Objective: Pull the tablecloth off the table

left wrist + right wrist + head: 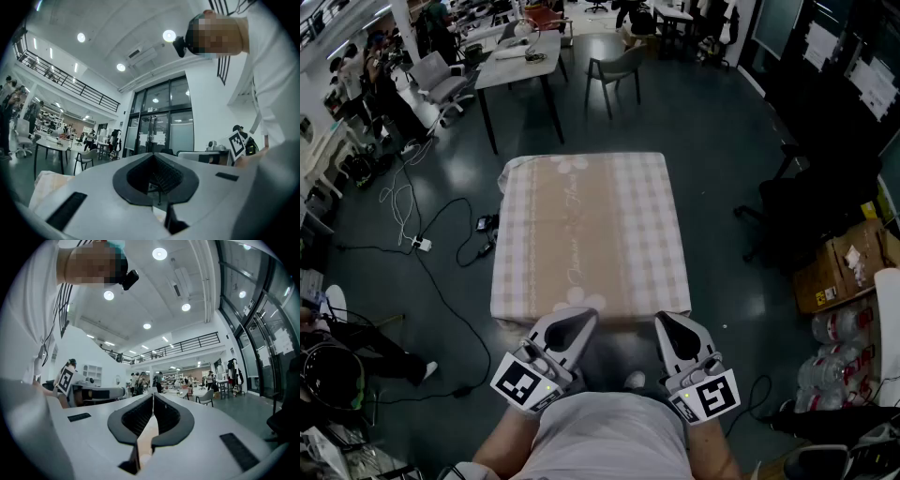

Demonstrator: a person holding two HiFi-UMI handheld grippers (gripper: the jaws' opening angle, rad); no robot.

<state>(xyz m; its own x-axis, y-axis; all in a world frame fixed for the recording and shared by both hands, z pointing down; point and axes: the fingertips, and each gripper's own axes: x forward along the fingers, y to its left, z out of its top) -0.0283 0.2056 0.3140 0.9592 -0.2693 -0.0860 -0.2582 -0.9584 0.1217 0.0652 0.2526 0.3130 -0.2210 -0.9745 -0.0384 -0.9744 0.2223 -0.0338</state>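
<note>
One tablecloth (591,234); one box (842,281) of scraps (853,254)

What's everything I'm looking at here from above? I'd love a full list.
tablecloth: one, beige and white checks, draped over the middle table
white table: one, dark legs, behind it
grey chair: one, beside the white table
swivel chair: one, pale grey, far left
cables: several, black and white, floor at left
cardboard box: one, brown, right
water bottles: one pack, clear, right, nearer than the box
left tongs: one, white with black pads, closed, at the cloth's near edge
right tongs: one, same colours, closed, same edge
</note>
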